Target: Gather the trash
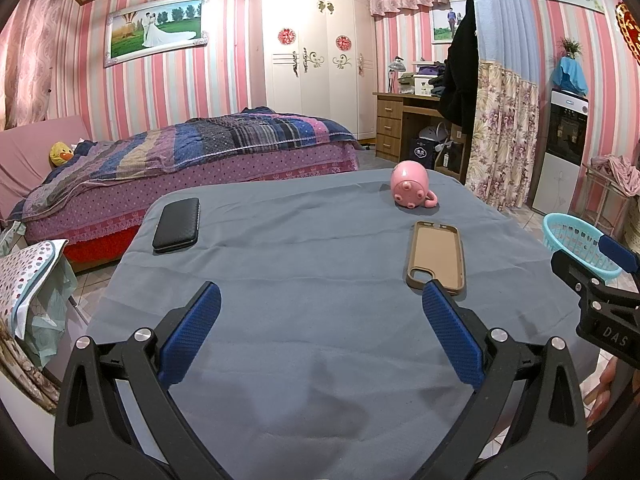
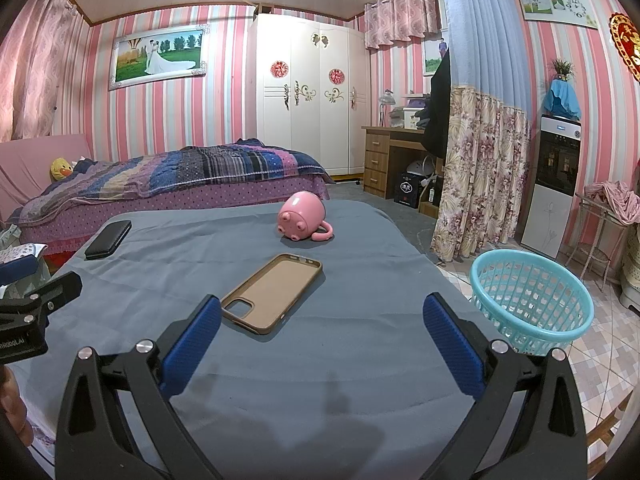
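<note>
Overhead, both grippers hung above a table draped in a grey-blue cloth. Left gripper: blue-padded fingers spread wide, nothing between them. Right gripper: fingers likewise spread wide and empty.

Items on the cloth:
- Tan phone case, lying flat with its inner side up, camera cutout toward the grippers. In the right wrist view it sat just ahead of the right gripper's left finger; in the left wrist view its near end was partly covered by the left gripper's right finger tip. Contact could not be judged.
- Pink mug with small feet, tipped on its side, handle resting on the cloth, beyond the phone case and apart from it.
- Black case, flat, near the far left edge of the table, well apart from the other two.

Turquoise slatted basket stood off the table's right side, on the tiled floor; it looked empty as far as the view allowed.

Background: bed with striped quilt behind the table, white wardrobe against the pink striped wall.
</note>
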A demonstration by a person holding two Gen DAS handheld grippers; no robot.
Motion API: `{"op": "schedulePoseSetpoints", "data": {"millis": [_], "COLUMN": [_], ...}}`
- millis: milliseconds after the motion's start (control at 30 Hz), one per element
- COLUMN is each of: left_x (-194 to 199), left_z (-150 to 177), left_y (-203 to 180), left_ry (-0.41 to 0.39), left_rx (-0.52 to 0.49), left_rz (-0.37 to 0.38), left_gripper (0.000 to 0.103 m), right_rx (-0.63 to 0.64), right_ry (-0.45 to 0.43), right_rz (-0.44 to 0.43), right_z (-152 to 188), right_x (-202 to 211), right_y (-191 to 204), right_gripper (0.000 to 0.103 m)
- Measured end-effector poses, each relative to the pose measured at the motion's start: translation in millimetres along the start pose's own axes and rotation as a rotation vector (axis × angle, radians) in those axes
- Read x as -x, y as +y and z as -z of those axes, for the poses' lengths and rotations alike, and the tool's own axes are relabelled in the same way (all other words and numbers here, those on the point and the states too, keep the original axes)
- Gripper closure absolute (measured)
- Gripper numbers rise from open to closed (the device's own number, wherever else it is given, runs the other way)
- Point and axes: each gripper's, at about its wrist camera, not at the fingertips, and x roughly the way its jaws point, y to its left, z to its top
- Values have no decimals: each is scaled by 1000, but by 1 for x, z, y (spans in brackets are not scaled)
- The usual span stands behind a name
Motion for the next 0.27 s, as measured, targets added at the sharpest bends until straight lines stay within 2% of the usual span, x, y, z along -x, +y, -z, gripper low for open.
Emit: {"op": "schedulePoseSetpoints", "data": {"millis": [267], "left_x": [-2], "left_z": [-1], "left_y": [2], "left_ry": [18], "left_rx": [18], "left_rz": [-3], "left_gripper": [6], "right_rx": [-1], "right_ry": [2], "right_rz": [1], "right_z": [0], "right_x": [-1], "right_y": [0], "right_gripper": [4]}}
